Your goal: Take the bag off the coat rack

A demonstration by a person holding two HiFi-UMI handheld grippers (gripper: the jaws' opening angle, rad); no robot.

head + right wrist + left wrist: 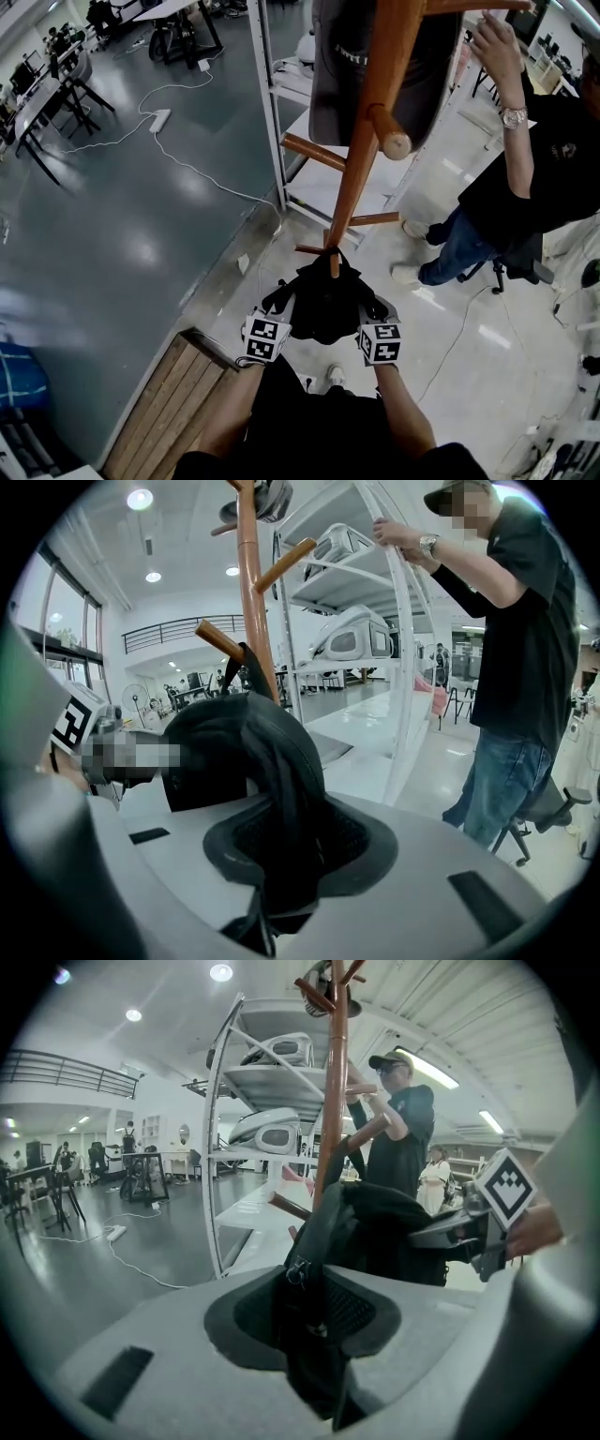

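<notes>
Bag [325, 298]: black, lower centre of head view, hung on low peg [333, 262] of coat rack [370, 122].
Handling: soft fabric, prob. light and floppy; will sag, straps may snag peg.
Hold: side folds/straps, lift up and off.
Left gripper [284, 307]: jaws nearly together, pinching a black strap fold.
Right gripper [368, 311]: likewise clamped on bag fabric; depth of bite hard to tell.
</notes>
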